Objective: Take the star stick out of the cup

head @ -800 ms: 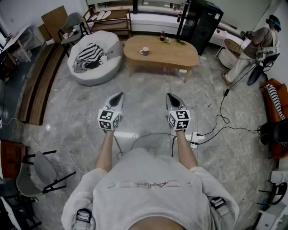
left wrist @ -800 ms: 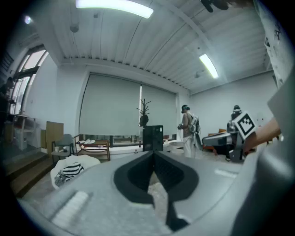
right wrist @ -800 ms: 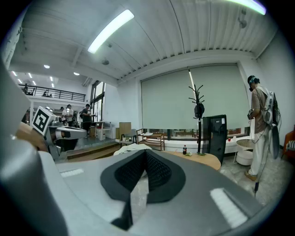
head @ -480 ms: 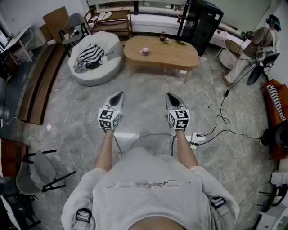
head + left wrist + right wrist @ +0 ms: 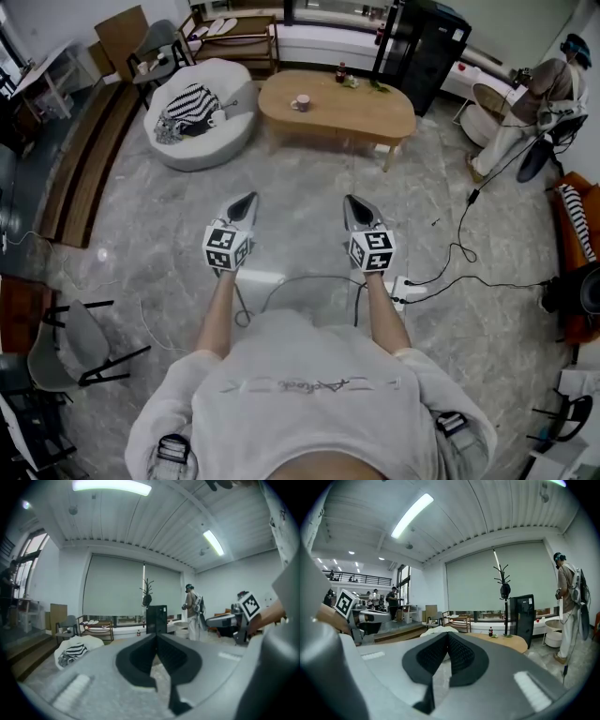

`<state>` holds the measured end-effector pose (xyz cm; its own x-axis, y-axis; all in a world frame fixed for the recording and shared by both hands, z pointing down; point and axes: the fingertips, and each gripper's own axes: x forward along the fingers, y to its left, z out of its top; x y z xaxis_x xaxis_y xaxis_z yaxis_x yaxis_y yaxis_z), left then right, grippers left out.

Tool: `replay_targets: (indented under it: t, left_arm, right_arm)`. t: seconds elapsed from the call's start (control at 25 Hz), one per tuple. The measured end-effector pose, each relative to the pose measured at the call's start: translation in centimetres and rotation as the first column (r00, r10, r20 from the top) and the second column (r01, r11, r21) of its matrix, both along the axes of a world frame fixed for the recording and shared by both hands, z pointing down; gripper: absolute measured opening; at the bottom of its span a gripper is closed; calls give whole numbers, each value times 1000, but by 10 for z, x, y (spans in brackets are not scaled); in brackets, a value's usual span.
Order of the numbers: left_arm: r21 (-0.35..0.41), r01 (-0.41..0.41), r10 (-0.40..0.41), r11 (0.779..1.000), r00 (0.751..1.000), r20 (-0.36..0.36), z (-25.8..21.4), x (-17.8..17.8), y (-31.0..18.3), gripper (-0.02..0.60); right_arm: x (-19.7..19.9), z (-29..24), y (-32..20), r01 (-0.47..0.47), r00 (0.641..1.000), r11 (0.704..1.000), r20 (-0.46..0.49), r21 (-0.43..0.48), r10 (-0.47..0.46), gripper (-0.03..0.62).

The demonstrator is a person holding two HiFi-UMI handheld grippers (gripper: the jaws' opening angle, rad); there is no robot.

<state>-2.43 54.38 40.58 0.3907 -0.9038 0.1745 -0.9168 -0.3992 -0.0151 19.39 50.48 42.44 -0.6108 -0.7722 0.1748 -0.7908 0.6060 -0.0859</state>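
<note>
Both arms are stretched out in front of the person, a pair of tongs in each hand, side by side and level with each other over the grey stone floor (image 5: 300, 183). The left tongs (image 5: 250, 199) are pressed together with nothing between them. Their own view shows the two dark pads meeting at the tips (image 5: 156, 634). The right tongs (image 5: 351, 200) are the same, closed tip to tip and empty (image 5: 447, 633). Neither touches anything, and they stand apart from each other.

The cup (image 5: 301, 103) is well ahead of the tongs, roughly in line with the gap between them. It is a small pink one near the left end of a long oval wooden worktop (image 5: 370, 112). From here it is too small to tell whether a star stick stands in it. Further back on the same worktop, more in line with the right tongs, is a dark bottle (image 5: 340, 72) with something green beside it.

Ahead and off to the side of the left tongs sits a white beanbag (image 5: 228, 77) with a striped cloth (image 5: 185, 111) on it. Beyond the worktop, on the right tongs' side, stands a black cabinet (image 5: 427, 47). Further out that way another person (image 5: 525, 103) is standing. Just behind the right tongs, near the holder's arm, a white power strip (image 5: 405, 291) lies on the floor with black cables running off from it.
</note>
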Motion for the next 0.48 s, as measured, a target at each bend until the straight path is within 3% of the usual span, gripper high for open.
replay_targets:
  t: [0.48]
  left_arm:
    - [-5,17,-17,1000,1000,9,9,31,-7,3]
  right_arm:
    - [22,16,-9,26,999,1000,27,-17,-26,4]
